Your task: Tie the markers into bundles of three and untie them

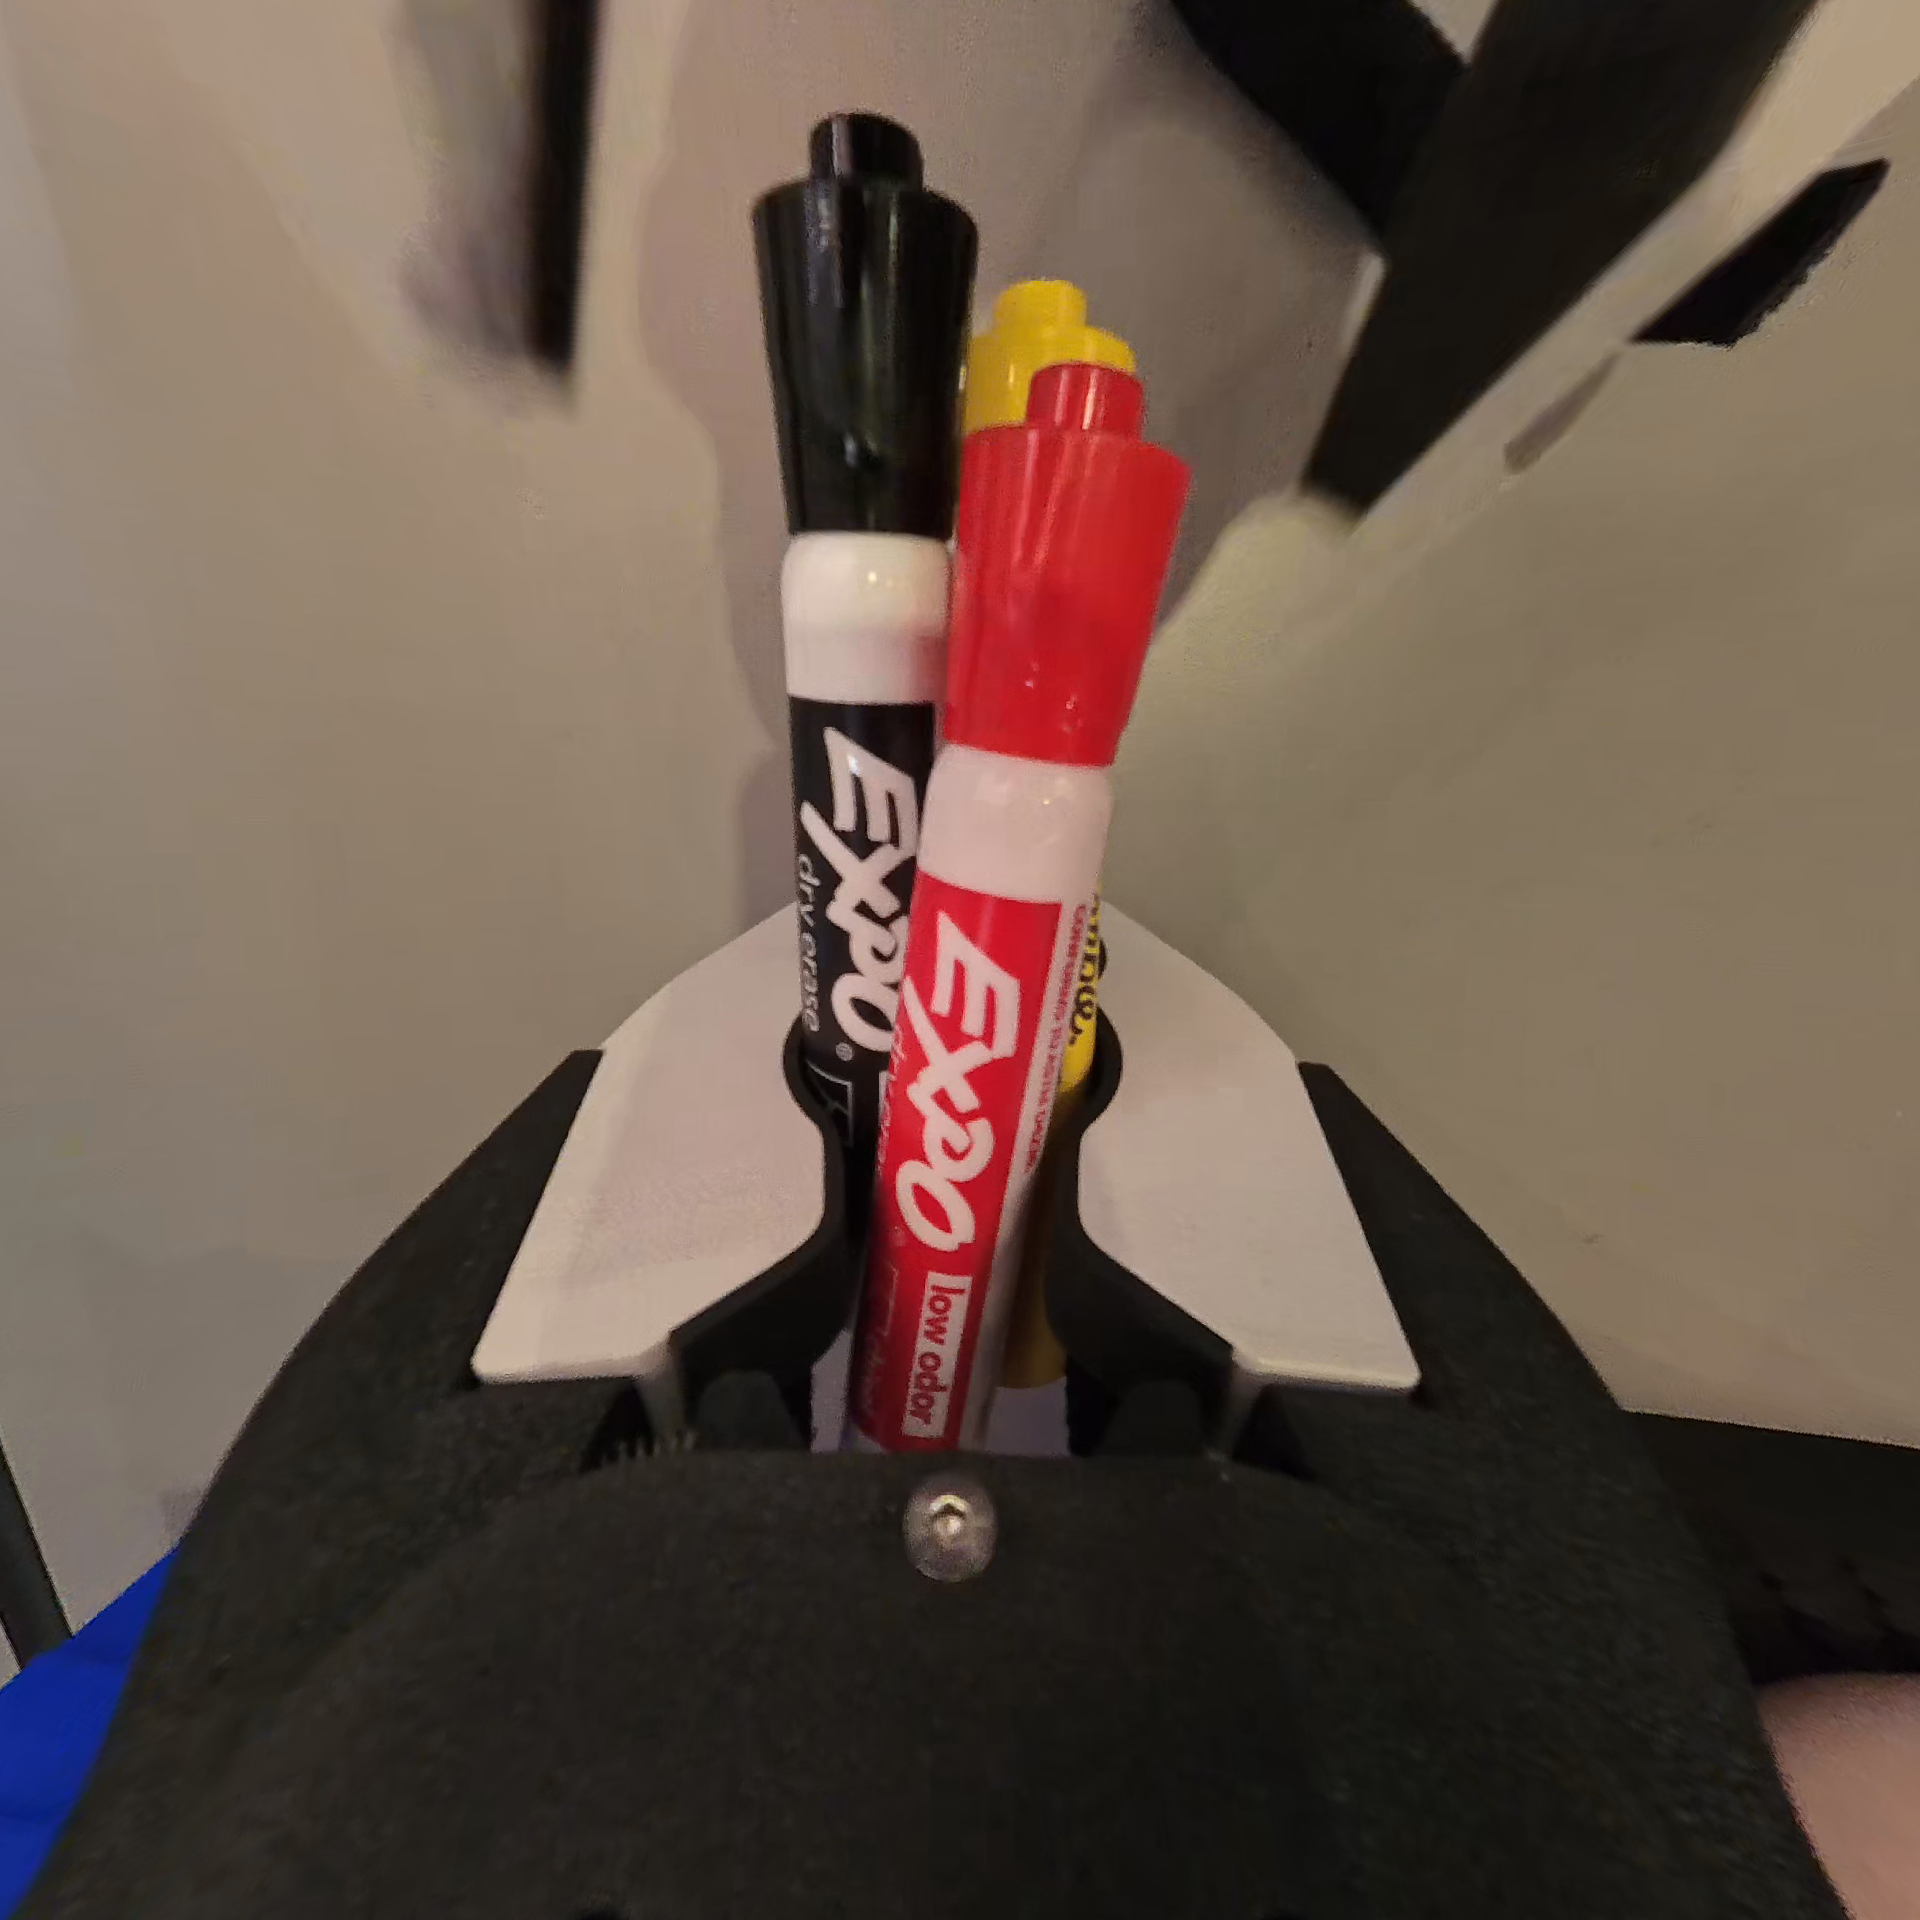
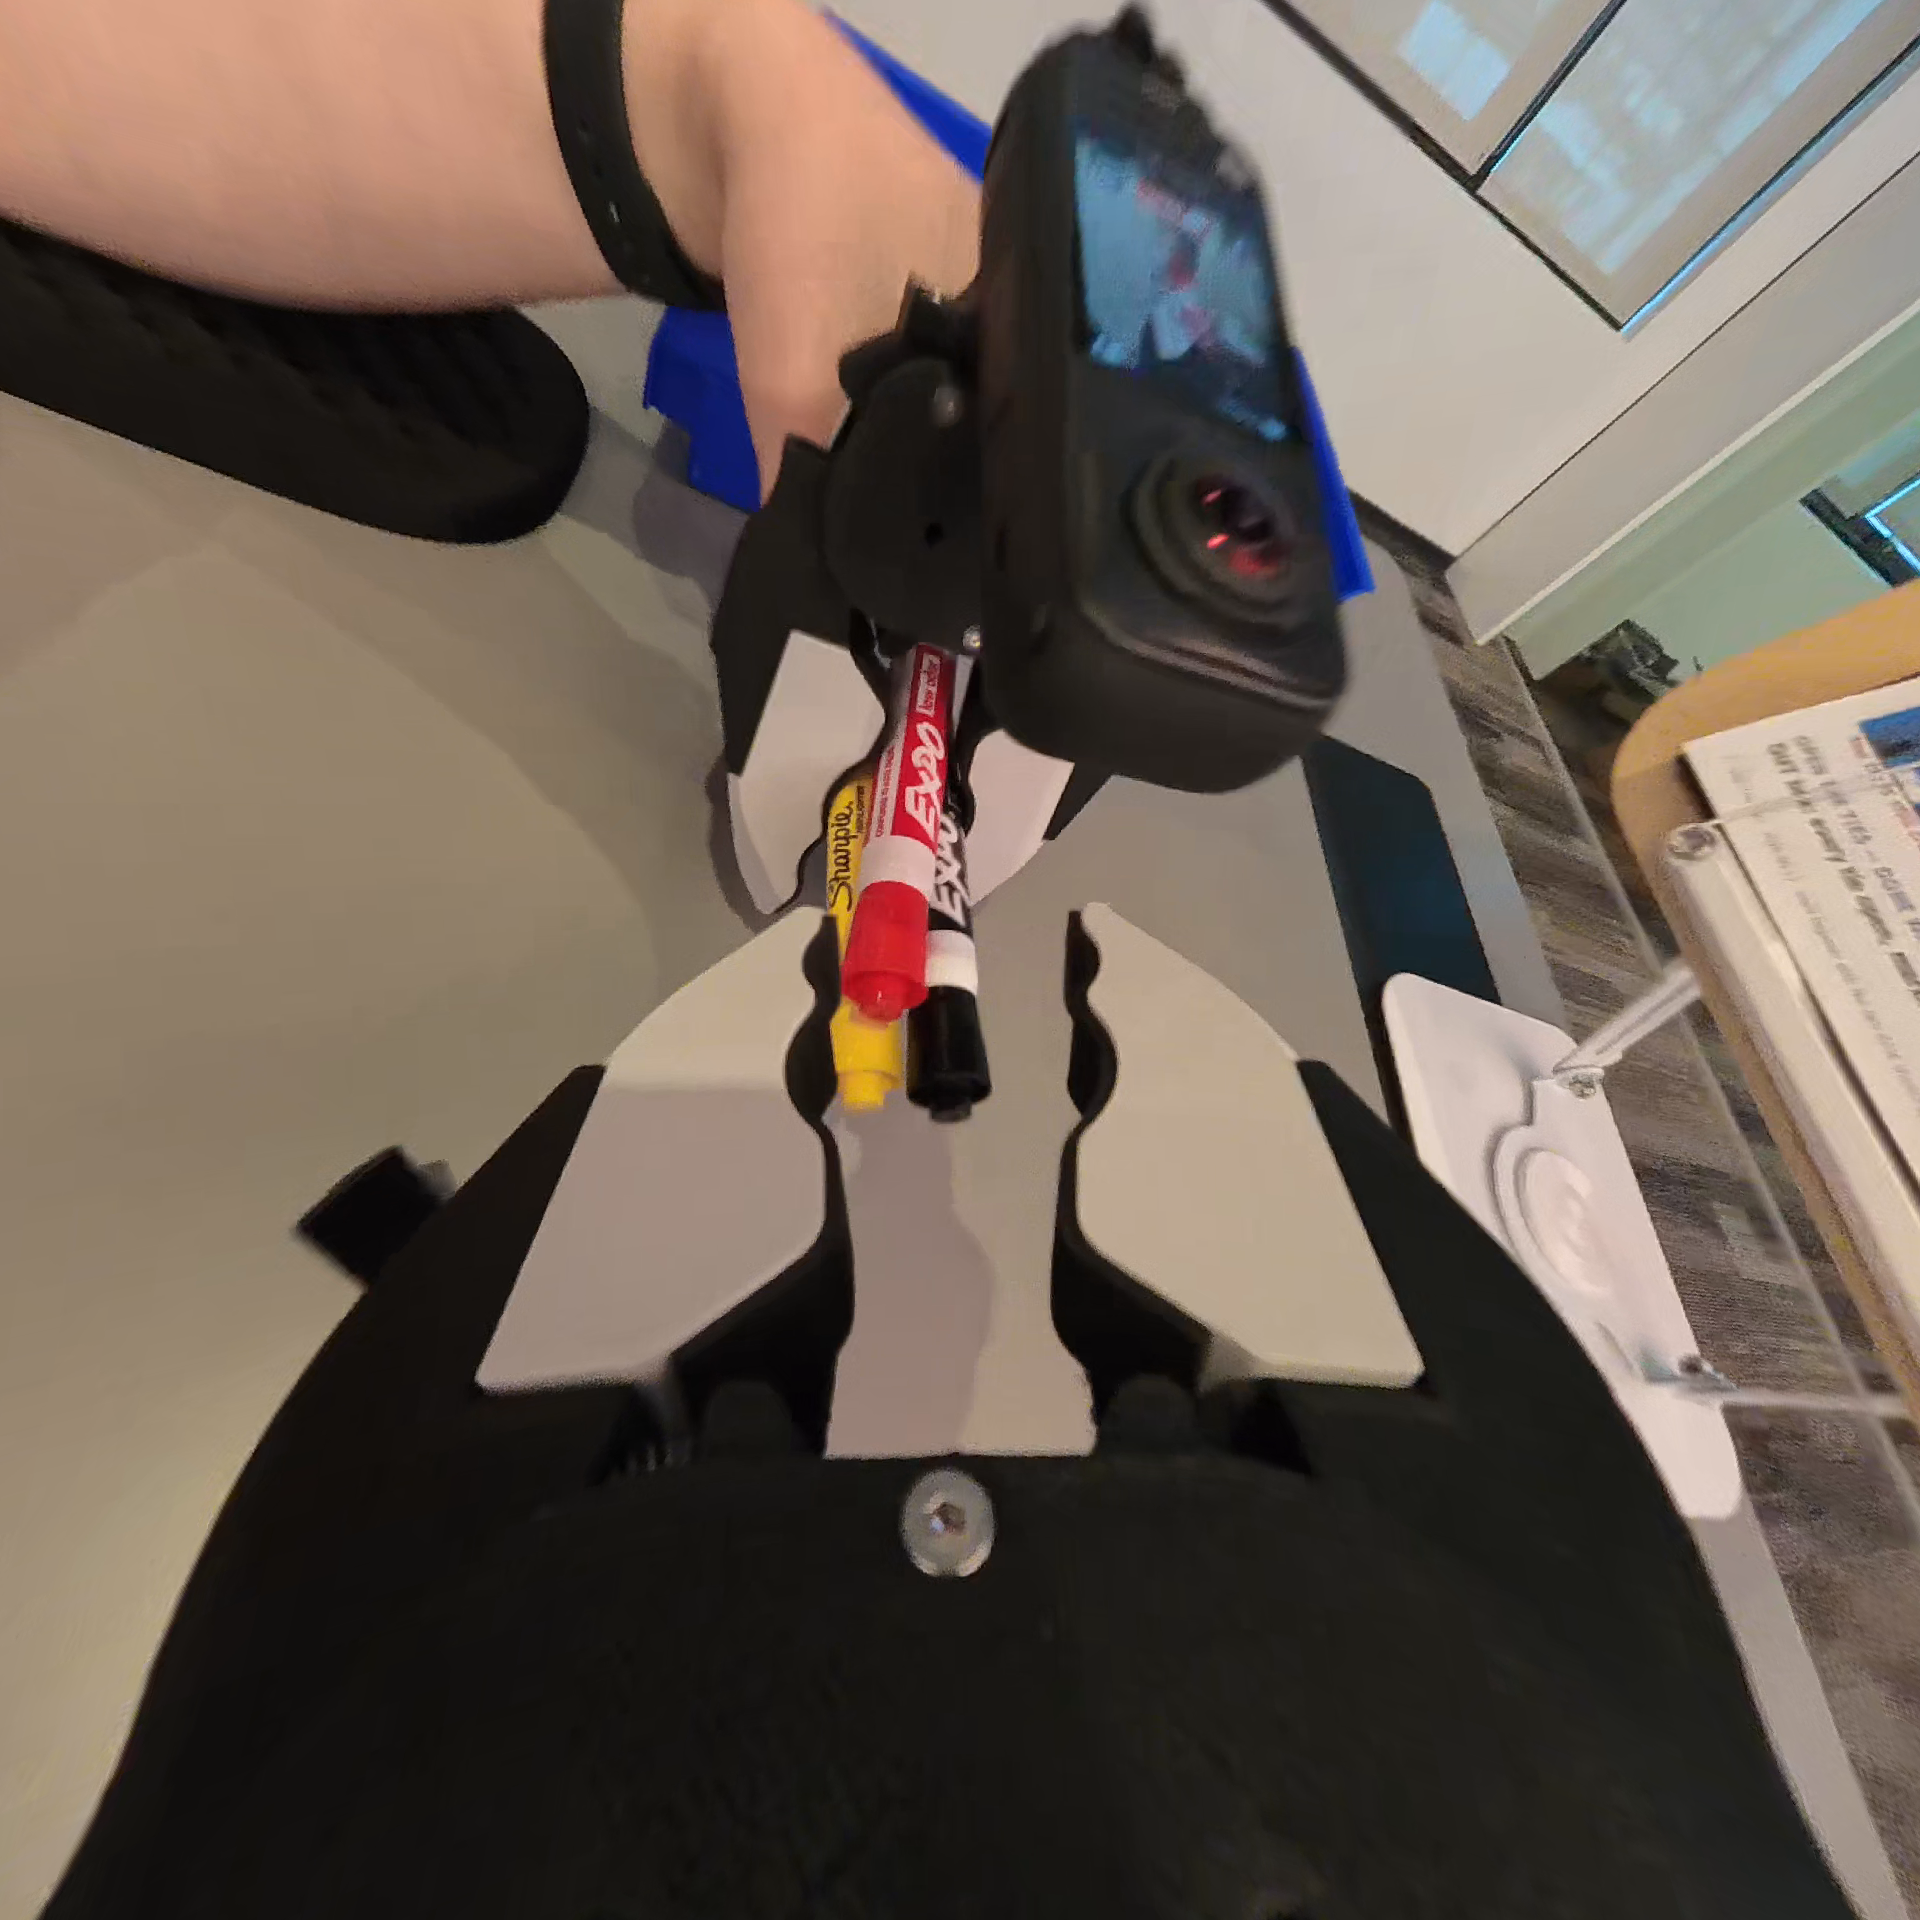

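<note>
My left gripper (image 1: 951, 935) is shut on three markers held side by side, caps pointing away: a black marker (image 1: 862, 416), a red marker (image 1: 1049, 623) and a yellow marker (image 1: 1023, 364) behind the red one. In the right wrist view the left gripper (image 2: 894, 831) faces mine, held by a person's hand (image 2: 810, 208). The red (image 2: 888, 935), yellow (image 2: 862, 1049) and black (image 2: 948, 1049) caps reach in between the tips of my right gripper (image 2: 940, 935). That gripper is open and empty, its fingers (image 2: 1195, 1091) apart from the markers.
Below is a grey table (image 2: 208, 831). A white base plate (image 2: 1558, 1195) with a clear acrylic stand holding papers (image 2: 1818, 935) is at the right. A black chair armrest (image 2: 312, 395) and a blue object (image 2: 707, 405) lie at the far left. A small black block (image 2: 364, 1216) sits at the left. Spacing between my two grippers at the tips: around 11 cm. My right gripper's tips are some 11 cm from the small black block (image 2: 364, 1216).
</note>
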`<state>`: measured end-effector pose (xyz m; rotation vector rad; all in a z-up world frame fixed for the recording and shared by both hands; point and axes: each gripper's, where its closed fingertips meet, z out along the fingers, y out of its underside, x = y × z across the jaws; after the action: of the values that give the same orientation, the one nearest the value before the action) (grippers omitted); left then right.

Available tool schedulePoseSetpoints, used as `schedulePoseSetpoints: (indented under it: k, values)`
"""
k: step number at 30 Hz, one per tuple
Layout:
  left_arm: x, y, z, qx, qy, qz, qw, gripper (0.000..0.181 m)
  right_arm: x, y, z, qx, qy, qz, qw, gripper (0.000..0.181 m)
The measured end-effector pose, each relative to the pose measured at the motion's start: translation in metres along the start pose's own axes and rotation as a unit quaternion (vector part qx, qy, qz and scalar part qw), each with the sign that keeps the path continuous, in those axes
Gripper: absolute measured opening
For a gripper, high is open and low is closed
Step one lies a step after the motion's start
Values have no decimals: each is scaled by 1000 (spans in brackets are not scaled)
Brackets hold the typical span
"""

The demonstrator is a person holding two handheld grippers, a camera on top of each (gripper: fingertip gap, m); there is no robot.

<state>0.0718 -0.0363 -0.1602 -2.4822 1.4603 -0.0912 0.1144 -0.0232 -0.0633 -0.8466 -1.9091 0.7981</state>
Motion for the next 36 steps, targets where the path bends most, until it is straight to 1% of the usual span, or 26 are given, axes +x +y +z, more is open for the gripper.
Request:
schedulePoseSetpoints:
  k: [2,5,6,8,10,11,12,14,15,16,18,20,22,23,25,28,33,34,36]
  values:
    - [-2,0,0,1,-5,0,1000,42,5,-5,-22,8,7,24,1000,49]
    - [-8,-3,0,14,-15,-11,1000,42,11,6,-46,16,78,86,993,59]
    - [-11,-4,-1,19,-17,-19,999,42,10,14,-52,13,117,116,986,71]
    - [-14,-3,-2,18,-24,-27,999,42,-8,31,-62,8,167,194,967,93]
    - [-18,-2,-4,16,-36,-31,999,42,-39,41,-64,7,182,276,944,110]
    - [-17,-3,-5,21,-34,-33,999,42,-53,44,-62,6,187,307,933,122]
    - [-16,-5,-6,27,-32,-32,999,42,-64,49,-60,-10,196,322,926,134]
    - [-13,-9,-8,33,-28,-24,999,42,-80,64,-56,-67,207,318,923,138]
    - [-12,-10,-8,35,-30,-21,999,42,-86,73,-53,-95,208,315,921,138]
    - [-11,-12,-9,38,-29,-21,999,42,-93,81,-48,-117,195,324,918,138]
    - [-9,-13,-10,39,-25,-18,999,42,-101,94,-39,-155,163,364,904,139]
    - [-8,-13,-11,40,-26,-13,999,42,-96,102,-33,-168,157,393,890,139]
    - [-6,-16,-14,47,-22,-11,999,42,-89,113,-31,-196,164,395,883,139]
    - [-6,-16,-15,48,-24,-8,999,42,-88,118,-29,-213,161,392,880,138]
    - [-4,-16,-17,48,-23,-5,999,42,-86,119,-25,-218,156,387,882,134]
    - [-4,-18,-21,57,-22,-5,998,42,-81,115,-22,-203,152,388,886,119]
    - [-2,-19,-23,59,-20,-1,998,42,-67,99,-26,-127,163,390,897,70]
    - [-2,-19,-23,59,-20,-1,998,42,-65,97,-27,-117,165,389,899,64]
    - [-1,-19,-24,59,-19,1,998,42,-64,97,-26,-114,158,392,899,60]
